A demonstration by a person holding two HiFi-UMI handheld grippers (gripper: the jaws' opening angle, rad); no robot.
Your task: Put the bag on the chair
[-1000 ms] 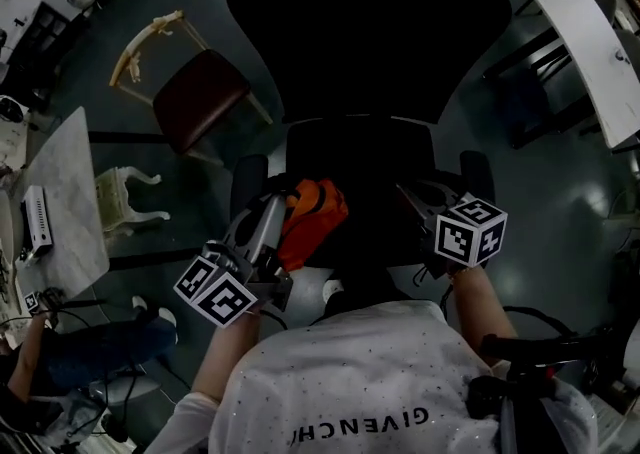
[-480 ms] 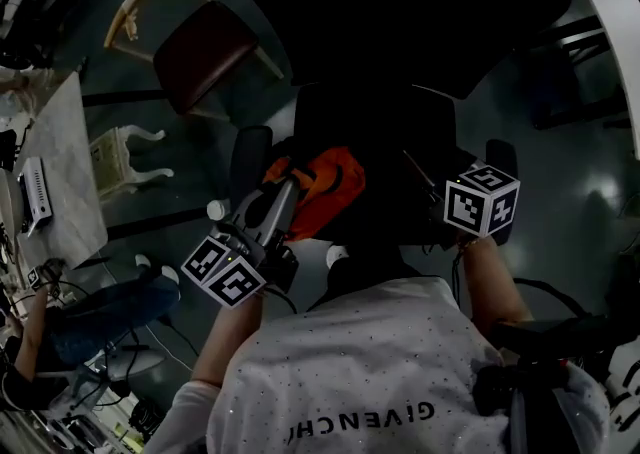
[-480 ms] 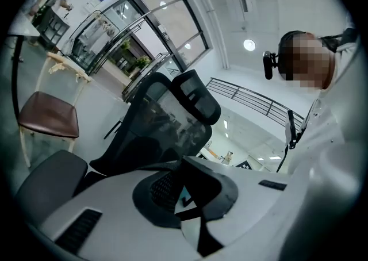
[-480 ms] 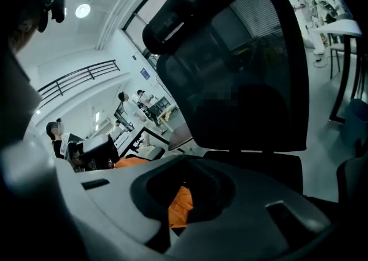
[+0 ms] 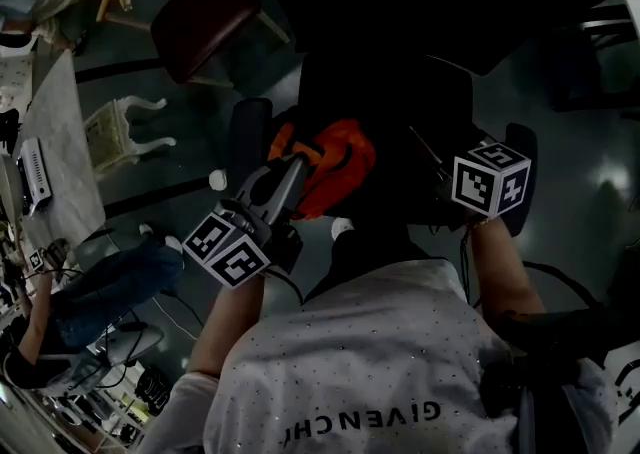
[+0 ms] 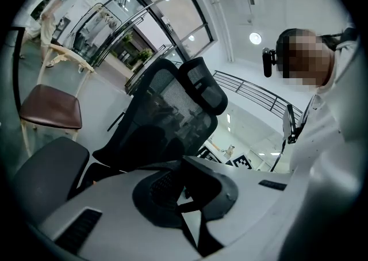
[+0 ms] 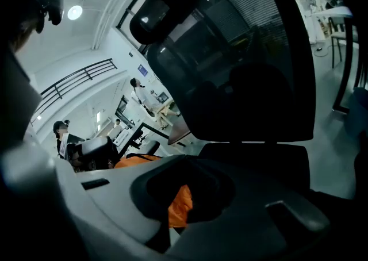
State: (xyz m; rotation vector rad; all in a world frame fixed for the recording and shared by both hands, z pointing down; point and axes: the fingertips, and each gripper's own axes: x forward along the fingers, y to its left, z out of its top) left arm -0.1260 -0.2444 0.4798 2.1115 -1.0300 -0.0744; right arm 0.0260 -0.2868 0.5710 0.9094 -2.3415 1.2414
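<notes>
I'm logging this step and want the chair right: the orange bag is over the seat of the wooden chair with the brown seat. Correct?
Not quite: the chair is wrong. The orange bag is over the seat of the black office chair. The wooden chair with the brown seat stands apart at the upper left, with nothing on it. The head view shows this.

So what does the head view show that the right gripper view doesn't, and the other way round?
Only the head view: the wearer's white shirt and a seated person in jeans. Only the right gripper view: a ceiling light, a railing and the office chair's headrest. Both: the orange bag and the black office chair.
</notes>
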